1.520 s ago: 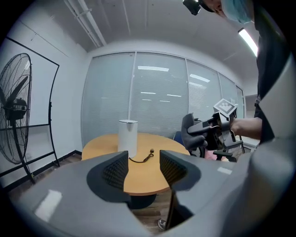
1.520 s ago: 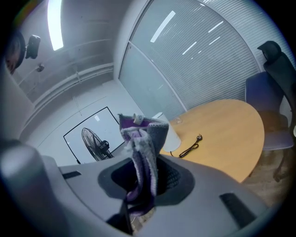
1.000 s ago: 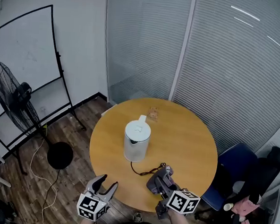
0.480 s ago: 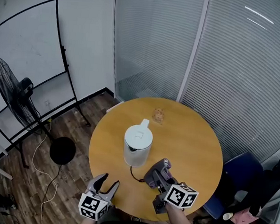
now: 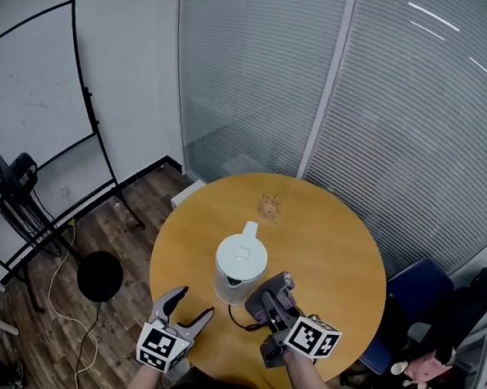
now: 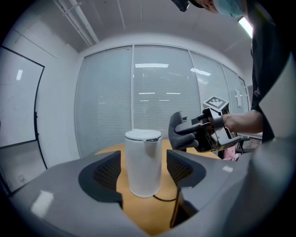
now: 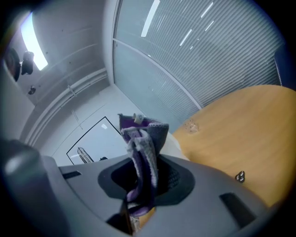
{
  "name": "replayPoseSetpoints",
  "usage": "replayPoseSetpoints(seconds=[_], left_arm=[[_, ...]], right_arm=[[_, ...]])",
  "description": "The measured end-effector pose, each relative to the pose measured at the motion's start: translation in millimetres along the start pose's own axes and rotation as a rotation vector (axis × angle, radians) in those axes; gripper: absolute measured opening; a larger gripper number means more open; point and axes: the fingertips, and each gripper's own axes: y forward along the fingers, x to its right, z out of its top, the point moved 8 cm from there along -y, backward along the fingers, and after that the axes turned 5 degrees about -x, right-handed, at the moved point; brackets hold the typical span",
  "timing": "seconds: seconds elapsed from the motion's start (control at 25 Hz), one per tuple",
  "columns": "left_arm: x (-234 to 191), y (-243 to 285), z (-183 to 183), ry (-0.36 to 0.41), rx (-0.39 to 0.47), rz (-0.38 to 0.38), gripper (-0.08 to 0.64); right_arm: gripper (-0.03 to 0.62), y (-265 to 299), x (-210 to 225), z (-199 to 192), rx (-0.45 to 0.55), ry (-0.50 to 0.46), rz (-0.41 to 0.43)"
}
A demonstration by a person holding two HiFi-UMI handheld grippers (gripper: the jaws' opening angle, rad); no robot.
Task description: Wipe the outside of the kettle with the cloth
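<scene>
Kettle (image 5: pixel 241 267) on round wooden table (image 5: pixel 330 252) by glass walls (image 5: pixel 259 75); left gripper (image 5: pixel 194 303) opening empty, right gripper (image 5: pixel 279 305) clamps cloth (image 5: pixel 258 297).

Smooth matt white plastic kettle (image 5: pixel 241 267), fuzzy grey-purple cloth (image 5: pixel 261 295), smooth wooden table (image 5: pixel 330 252)

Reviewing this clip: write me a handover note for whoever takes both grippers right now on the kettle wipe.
Left gripper: jaws opening, nothing held, at the near edge of the table, aimed at the kettle and not touching it.
Right gripper: shut on the cloth, close to the kettle's right side; I cannot tell whether they touch.
Kettle: upright mid-table, lid on, cord running from its base.
Done: cloth in hand.
Left: probably steady the kettle, then wipe all round its outside.
</scene>
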Motion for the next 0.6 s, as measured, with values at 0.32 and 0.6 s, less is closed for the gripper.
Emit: replayPoseSetpoints(seconds=[0.32, 0.6], left_arm=[[-44, 41, 38, 0.041, 0.072, -0.142, 0.328], [-73, 84, 57, -0.064, 0.113, -0.199, 0.328]], right_arm=[[0.097, 24, 0, 2, 0.060, 0.092, 0.003], [0.097, 30, 22, -19, 0.106, 0.191, -0.041]])
